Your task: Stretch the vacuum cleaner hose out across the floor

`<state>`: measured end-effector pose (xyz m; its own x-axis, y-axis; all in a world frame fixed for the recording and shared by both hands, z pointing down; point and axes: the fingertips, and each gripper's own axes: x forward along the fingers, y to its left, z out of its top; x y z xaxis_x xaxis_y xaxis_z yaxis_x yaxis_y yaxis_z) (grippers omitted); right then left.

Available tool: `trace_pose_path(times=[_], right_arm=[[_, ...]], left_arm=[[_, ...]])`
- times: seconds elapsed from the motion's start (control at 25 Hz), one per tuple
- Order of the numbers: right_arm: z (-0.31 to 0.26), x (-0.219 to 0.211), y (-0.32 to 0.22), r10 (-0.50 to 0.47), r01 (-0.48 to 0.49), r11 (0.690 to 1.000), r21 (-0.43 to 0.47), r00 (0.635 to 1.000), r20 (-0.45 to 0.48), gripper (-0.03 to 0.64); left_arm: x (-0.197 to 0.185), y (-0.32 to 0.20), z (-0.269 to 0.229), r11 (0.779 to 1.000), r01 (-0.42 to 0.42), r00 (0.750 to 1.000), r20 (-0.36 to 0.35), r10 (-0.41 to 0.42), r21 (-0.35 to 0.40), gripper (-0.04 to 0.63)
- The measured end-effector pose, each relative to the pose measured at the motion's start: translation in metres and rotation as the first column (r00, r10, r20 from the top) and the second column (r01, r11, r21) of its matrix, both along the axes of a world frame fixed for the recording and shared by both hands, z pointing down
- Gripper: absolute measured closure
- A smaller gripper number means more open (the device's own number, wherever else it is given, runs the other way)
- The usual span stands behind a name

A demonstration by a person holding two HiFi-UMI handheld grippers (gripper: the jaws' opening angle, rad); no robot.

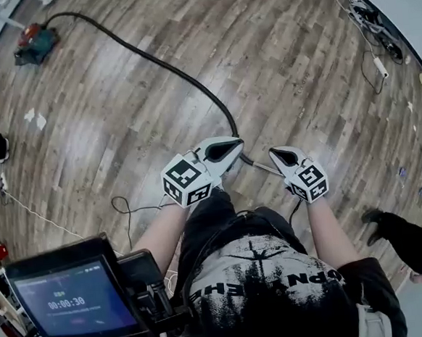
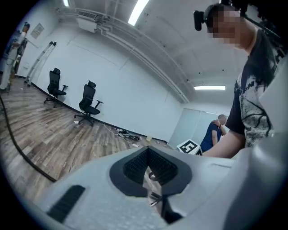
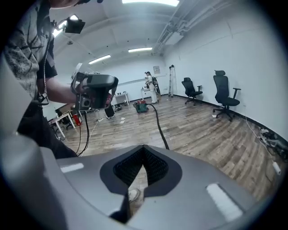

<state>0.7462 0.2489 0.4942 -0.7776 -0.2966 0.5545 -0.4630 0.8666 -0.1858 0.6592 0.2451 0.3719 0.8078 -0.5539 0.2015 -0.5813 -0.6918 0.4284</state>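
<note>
Left gripper and right gripper both closed, empty; 1 hose, 1 vacuum cleaner, 2 office chairs.

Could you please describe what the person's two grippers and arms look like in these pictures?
The left gripper and right gripper have smooth white shells tapering to a point, with a dark, ribbed, teardrop-shaped recess at the jaws. Each carries a white cube printed with black square markers. The person wears a black short-sleeved T-shirt with a pale print; the forearms are bare.
</note>
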Motion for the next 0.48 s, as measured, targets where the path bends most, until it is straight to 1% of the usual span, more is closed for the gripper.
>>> trace_pose_path(times=[0.08,0.2,0.32,0.48], right_arm=[[-0.02,-0.013,-0.01,0.001,-0.002,1.0,0.03,0.999,0.033,0.611],[-0.055,-0.033,-0.017,0.013,-0.017,0.996,0.087,0.999,0.051,0.611],[-0.08,-0.053,-0.02,0.017,-0.028,0.991,0.133,0.997,0.08,0.611],[-0.117,-0.071,-0.023,0.009,-0.038,0.981,0.188,0.988,0.153,0.611]], left_arm=[[-0.009,-0.01,-0.016,1.0,0.007,1.0,-0.004,-0.007,0.029,0.594],[-0.027,-0.017,-0.04,0.997,0.001,1.0,0.014,-0.002,0.075,0.594],[-0.044,-0.02,-0.052,0.995,-0.002,0.999,0.035,-0.002,0.1,0.594],[-0.06,-0.023,-0.067,0.99,0.009,0.999,0.051,-0.017,0.14,0.595]])
